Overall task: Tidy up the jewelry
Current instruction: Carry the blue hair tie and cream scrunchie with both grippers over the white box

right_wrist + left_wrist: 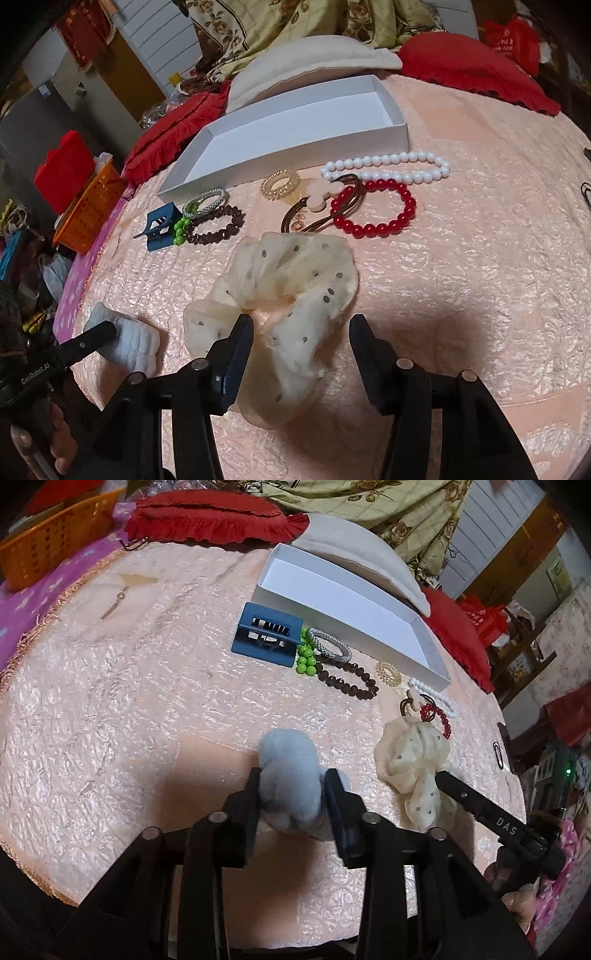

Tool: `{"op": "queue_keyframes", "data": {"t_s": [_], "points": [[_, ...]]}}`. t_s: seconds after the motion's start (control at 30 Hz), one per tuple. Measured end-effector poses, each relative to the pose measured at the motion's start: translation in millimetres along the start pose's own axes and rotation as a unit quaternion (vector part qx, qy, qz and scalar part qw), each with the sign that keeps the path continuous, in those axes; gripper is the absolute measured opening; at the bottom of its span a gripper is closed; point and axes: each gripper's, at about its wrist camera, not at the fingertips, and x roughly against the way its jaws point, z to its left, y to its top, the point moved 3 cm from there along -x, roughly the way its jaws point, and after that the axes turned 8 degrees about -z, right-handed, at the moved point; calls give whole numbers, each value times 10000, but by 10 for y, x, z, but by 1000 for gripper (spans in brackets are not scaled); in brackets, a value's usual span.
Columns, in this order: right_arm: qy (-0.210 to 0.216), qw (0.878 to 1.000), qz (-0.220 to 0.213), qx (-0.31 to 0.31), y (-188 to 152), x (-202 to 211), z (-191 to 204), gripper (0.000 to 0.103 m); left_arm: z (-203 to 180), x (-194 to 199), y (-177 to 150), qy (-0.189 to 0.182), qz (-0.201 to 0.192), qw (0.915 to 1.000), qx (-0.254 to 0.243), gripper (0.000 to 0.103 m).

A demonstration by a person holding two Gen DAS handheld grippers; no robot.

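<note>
My left gripper is shut on a fluffy pale blue scrunchie, which also shows in the right wrist view. My right gripper is open, its jaws on either side of a cream dotted chiffon scrunchie lying on the peach cover. An empty white box stands behind. In front of it lie a white bead bracelet, a red bead bracelet, a brown hair tie with a pink charm, a clear coil tie, a dark bead bracelet, green beads, a silver bangle and a blue claw clip.
Red ruffled cushions and a cream pillow lie behind the box. An orange basket stands at the far left on a purple cloth. A small gold pendant lies left of the clip. A black paperclip lies at the right edge.
</note>
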Motion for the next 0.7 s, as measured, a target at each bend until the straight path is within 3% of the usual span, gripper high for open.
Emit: {"op": "queue_keyframes", "data": {"t_s": [0.1, 0.3, 0.33, 0.37, 0.4, 0.43, 0.53, 0.7], "points": [[-4, 9999, 32, 103, -34, -19, 52, 52, -29, -56, -26, -13, 29, 10000, -62, 45], [9, 9996, 96, 265, -77, -71, 141, 52, -135, -187, -135, -31, 203, 9996, -214, 45], [-11, 9995, 80, 303, -80, -72, 149, 52, -162, -193, -150, -26, 208, 9995, -253, 44], [-29, 9994, 71, 346, -81, -78, 156, 52, -201, -194, -170, -41, 198, 9993, -310, 32], [-41, 9993, 74, 372, -80, -86, 156, 49, -229, -190, -182, -53, 192, 9991, -363, 27], [-34, 9992, 42, 390, -78, -83, 156, 36, -261, -180, -188, -20, 168, 9989, -429, 26], [44, 9991, 16, 422, -63, -82, 181, 22, -337, -108, -176, 93, 65, 9981, -611, 24], [195, 9982, -215, 526, 13, 80, 250, 17, -351, 57, -79, -24, -90, 9987, -493, 24]]}}
